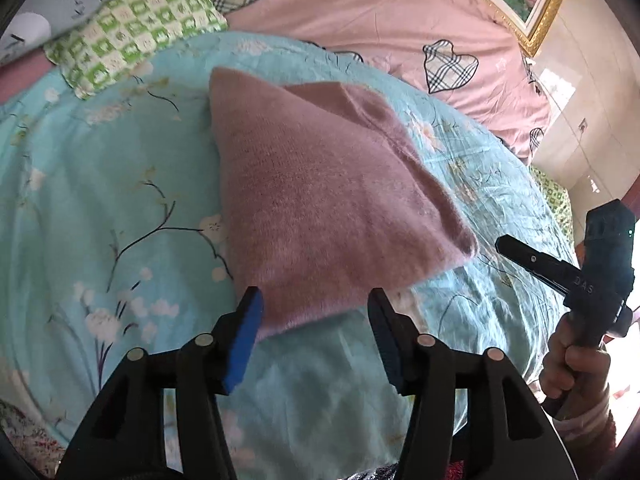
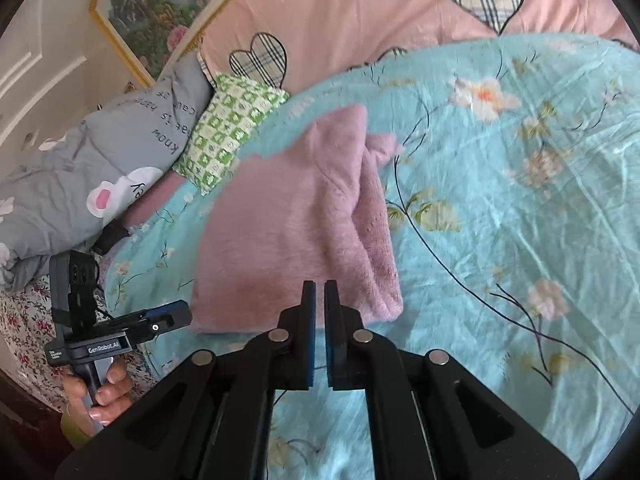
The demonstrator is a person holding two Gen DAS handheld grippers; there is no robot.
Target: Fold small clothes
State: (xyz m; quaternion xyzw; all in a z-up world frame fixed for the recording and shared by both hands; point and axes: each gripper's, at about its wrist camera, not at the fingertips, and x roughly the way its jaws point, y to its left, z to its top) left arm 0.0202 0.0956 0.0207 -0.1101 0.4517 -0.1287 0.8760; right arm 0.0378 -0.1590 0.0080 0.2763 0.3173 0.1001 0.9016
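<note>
Pink knit garment [image 1: 320, 200], folded on blue quilt [image 1: 120, 200]: left gripper [image 1: 316, 308] wide, empty; right gripper [image 2: 319, 292] nearly closed (empty); square near edge gently.

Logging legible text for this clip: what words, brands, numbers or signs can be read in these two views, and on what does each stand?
"GenRobot.AI": side plate of the left gripper, seen from the right wrist view.
"DAS": finger of the right gripper, seen from the left wrist view; perhaps part of a longer mark.
"know": grey quilt, upside down; its other words are only partly readable.
Small white label on the left gripper's body: too small to read.
</note>
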